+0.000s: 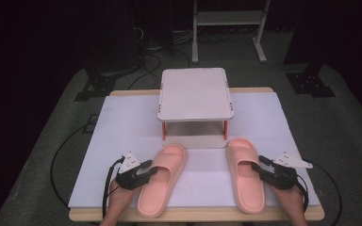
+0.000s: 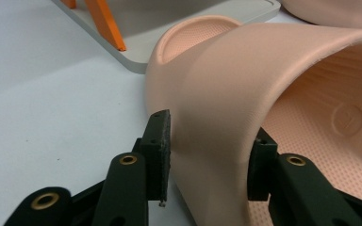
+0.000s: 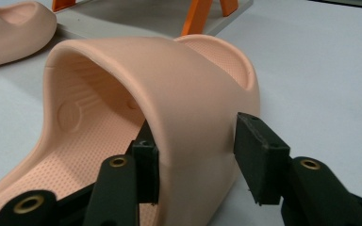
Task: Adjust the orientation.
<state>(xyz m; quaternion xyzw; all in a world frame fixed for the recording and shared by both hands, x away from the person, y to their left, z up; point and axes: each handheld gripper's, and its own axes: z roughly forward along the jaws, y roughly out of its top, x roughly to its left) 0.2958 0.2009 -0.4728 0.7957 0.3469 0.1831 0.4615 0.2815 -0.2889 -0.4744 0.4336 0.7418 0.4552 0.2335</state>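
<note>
two grippers straddle a pair of pink slippers on a white worktop

seen from the high view, a person's two hands come in from the near edge of the white worktop [image 1: 122, 122], each carrying a black gripper. the left gripper [image 1: 152, 170] sits at the outer side of the left slipper [image 1: 162, 181], and the right gripper [image 1: 257, 168] sits at the outer side of the right slipper [image 1: 245, 176]. both slippers lie flat, soles down, toes pointing away from the person toward a small pink stand [image 1: 194, 93] with orange legs at the middle of the worktop; the toes lie just beside the stand's grey base

in the left gripper view, the left gripper [image 2: 209, 153] has its fingers [image 2: 161, 141] on either side of the left slipper's [image 2: 226, 94] strap wall: one finger outside the slipper, standing just off the surface with a thin gap, the other inside against the footbed side. the fingers are apart and not yet clamped. the stand's orange leg [image 2: 104, 23] and grey base [image 2: 179, 28] lie beyond

in the right gripper view, the right gripper [image 3: 202, 157] likewise straddles the strap of the right slipper [image 3: 169, 84]. its inner finger sits close under the strap, while the outer finger [image 3: 259, 155] stands clear of the side with a visible gap, so these fingers are also apart, with the strap between them but not pressed. the other slipper [image 3: 14, 28] lies farther off at the upper left
</note>
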